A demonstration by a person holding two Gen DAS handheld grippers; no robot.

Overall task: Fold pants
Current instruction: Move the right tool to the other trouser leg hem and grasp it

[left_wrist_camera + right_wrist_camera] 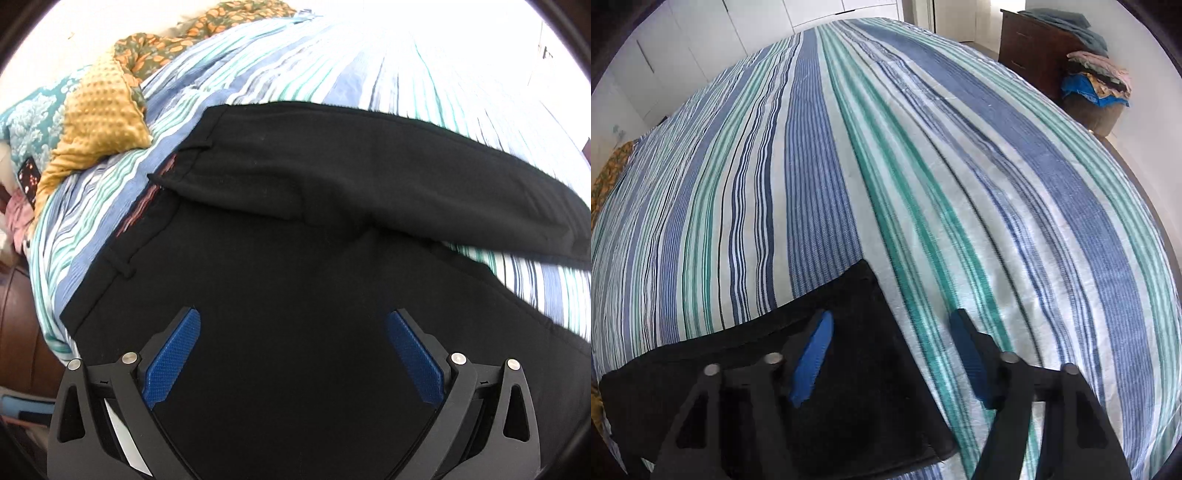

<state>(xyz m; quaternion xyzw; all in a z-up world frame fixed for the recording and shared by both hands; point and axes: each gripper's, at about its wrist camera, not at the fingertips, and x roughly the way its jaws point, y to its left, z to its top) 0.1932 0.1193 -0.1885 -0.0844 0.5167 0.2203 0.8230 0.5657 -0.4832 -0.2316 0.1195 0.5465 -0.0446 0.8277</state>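
Black pants [295,229] run waistband-left, legs rightward; left claw [291,321] and right claw [890,321] spread wide.

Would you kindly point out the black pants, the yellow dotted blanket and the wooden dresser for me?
black pants [280,229]: left wrist view, seat area below the waistband.
yellow dotted blanket [99,118]: left wrist view, middle of its bumpy face.
wooden dresser [1030,44]: right wrist view, its drawer front.

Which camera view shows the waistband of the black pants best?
The left wrist view: the waistband with its belt loops lies in plain sight on the striped bedspread. The right wrist view shows only a leg end of the pants, no waistband.
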